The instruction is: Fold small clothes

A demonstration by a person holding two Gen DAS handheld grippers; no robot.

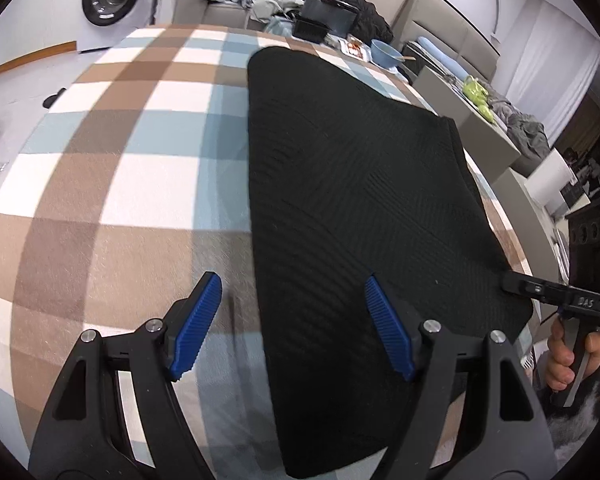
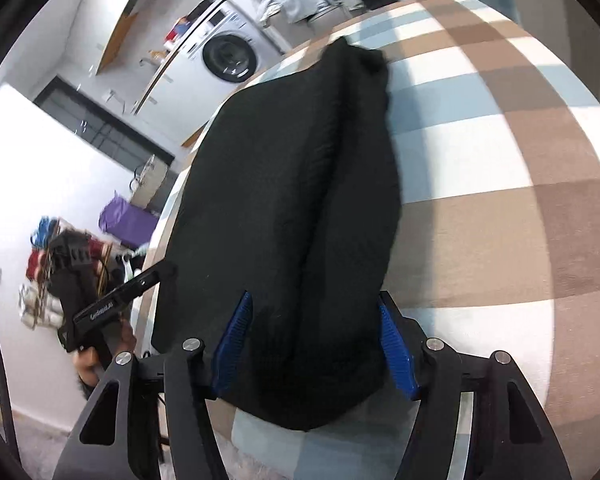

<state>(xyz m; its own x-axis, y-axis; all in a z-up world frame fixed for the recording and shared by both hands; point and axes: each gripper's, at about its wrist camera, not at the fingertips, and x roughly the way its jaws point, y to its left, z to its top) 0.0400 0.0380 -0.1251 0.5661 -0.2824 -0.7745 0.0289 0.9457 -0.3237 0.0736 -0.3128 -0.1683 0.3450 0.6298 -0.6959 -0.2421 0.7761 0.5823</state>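
Between the parted right tongs (image 2: 316,344) lies black garment (image 2: 292,208), apparently unpinched; left tongs (image 1: 292,320) wide.

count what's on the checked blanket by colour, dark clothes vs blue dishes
black garment: 1
blue bowl: 1
total: 2

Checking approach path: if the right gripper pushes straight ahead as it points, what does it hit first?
Probably the black folded garment: it already lies between the open right gripper fingers, over the checked blanket. Depth unclear.
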